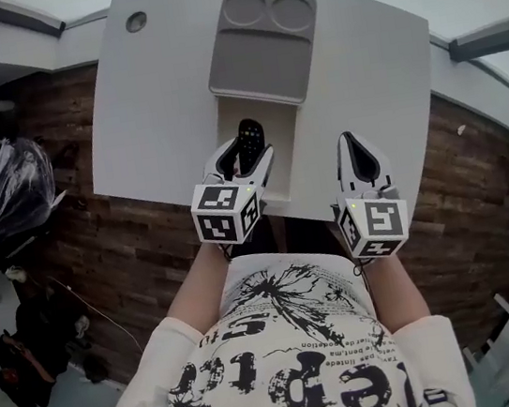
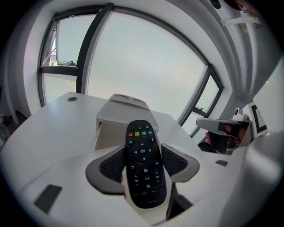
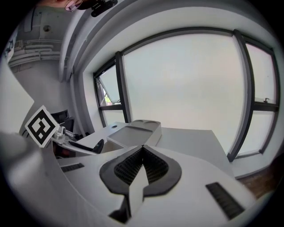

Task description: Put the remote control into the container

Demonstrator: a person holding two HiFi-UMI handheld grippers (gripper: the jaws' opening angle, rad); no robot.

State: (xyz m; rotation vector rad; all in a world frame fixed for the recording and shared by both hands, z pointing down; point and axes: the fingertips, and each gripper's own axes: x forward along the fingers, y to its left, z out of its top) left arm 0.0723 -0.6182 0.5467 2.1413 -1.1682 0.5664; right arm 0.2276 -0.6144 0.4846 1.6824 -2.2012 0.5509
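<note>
Grey container (image 1: 263,54) lies on the white table (image 1: 147,119), its open section on the person's side. Over this section the left gripper (image 1: 244,161) pinches the black remote control (image 2: 143,159) by its sides. The remote's long axis points away from the person, buttons up, coloured keys at the far end. The right gripper (image 3: 143,166) has its jaws pressed together on nothing.

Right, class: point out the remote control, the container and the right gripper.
remote control (image 2: 143,164), left gripper view, middle of its button face.
container (image 1: 257,60), head view, flat grey top panel.
right gripper (image 3: 143,150), right gripper view, where its shut jaw tips meet.
</note>
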